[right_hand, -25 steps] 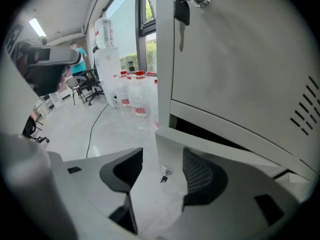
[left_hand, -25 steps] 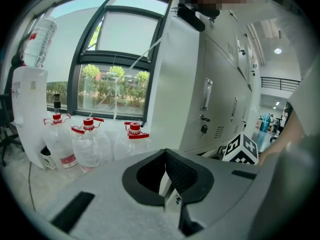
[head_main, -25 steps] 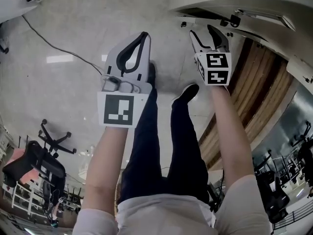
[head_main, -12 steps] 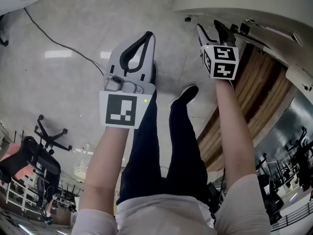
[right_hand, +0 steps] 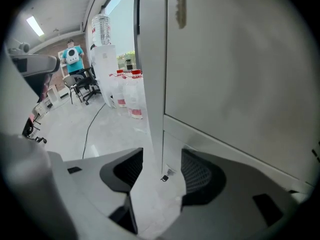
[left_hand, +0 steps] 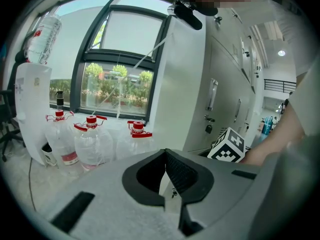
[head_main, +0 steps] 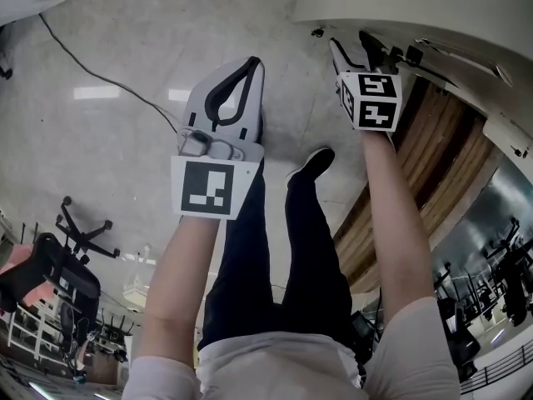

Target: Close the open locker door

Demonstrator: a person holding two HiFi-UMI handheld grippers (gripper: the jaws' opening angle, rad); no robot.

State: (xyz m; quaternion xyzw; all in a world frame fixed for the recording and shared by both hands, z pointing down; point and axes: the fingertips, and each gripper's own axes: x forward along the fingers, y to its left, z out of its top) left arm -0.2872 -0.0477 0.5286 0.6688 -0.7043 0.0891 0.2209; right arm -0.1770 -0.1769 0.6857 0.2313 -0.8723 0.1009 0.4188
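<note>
The grey locker door [right_hand: 240, 74] fills the right gripper view, with a key [right_hand: 180, 9] hanging near its top. Its pale vertical edge [right_hand: 152, 84] runs down between the open jaws of my right gripper [right_hand: 162, 156]; I cannot tell whether a pad touches it. From the head view my right gripper [head_main: 356, 44] is raised against the white locker [head_main: 416, 7] at the top right. My left gripper [head_main: 250, 63] hangs over the floor to the left, shut and empty. The left gripper [left_hand: 166, 154] looks toward the locker row [left_hand: 225, 84] and the right gripper's marker cube [left_hand: 227, 146].
Several water bottles with red caps [left_hand: 90, 139] stand under a window beside a water dispenser [left_hand: 32, 109]. A black cable [head_main: 108, 77] crosses the grey floor. Office chairs [head_main: 71, 261] stand at the lower left. The person's legs and shoes [head_main: 312, 165] are below the grippers.
My right gripper has risen and moved in toward the locker's edge. The left gripper has drifted slightly right and stays shut.
</note>
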